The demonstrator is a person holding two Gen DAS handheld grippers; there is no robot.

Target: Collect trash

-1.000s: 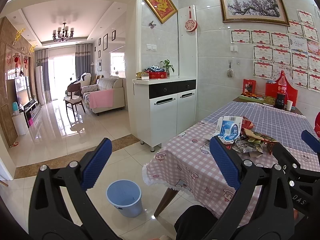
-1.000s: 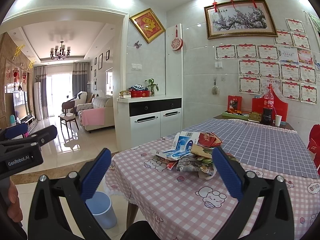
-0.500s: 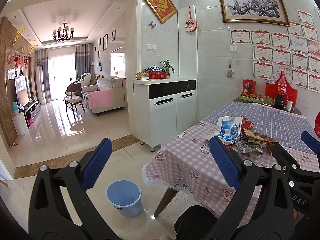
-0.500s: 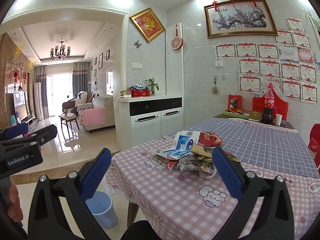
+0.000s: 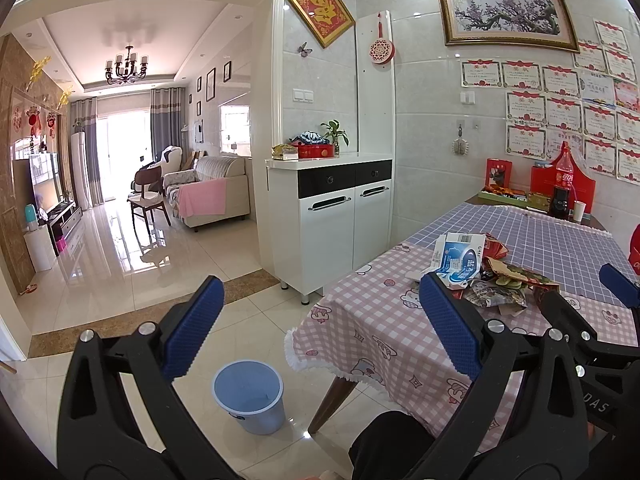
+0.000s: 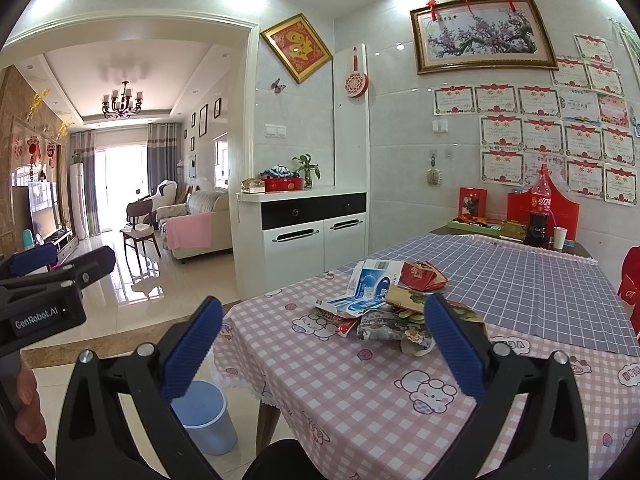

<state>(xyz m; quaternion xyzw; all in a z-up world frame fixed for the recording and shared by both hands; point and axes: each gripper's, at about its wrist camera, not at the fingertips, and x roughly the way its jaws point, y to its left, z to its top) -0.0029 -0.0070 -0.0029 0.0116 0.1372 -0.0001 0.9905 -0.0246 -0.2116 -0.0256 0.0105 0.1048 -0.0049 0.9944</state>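
Note:
A heap of trash (image 6: 384,304) lies mid-table on the pink checked cloth: a torn blue-and-white carton (image 6: 366,290), red packets (image 6: 422,276) and crumpled wrappers (image 6: 380,326). The left wrist view shows the same heap (image 5: 480,276). A light blue bin (image 5: 249,396) stands on the floor by the table's near corner, partly hidden behind a finger as the bin (image 6: 204,418) in the right wrist view. My left gripper (image 5: 320,324) is open and holds nothing, off the table's edge above the floor. My right gripper (image 6: 320,344) is open and holds nothing, short of the heap.
The table (image 6: 360,392) carries a blue checked cloth at its far half, with a cola bottle (image 6: 540,212), a paper cup (image 6: 560,238) and red boxes at the back. A white cabinet (image 5: 332,216) stands left of the table. Tiled floor stretches into the living room.

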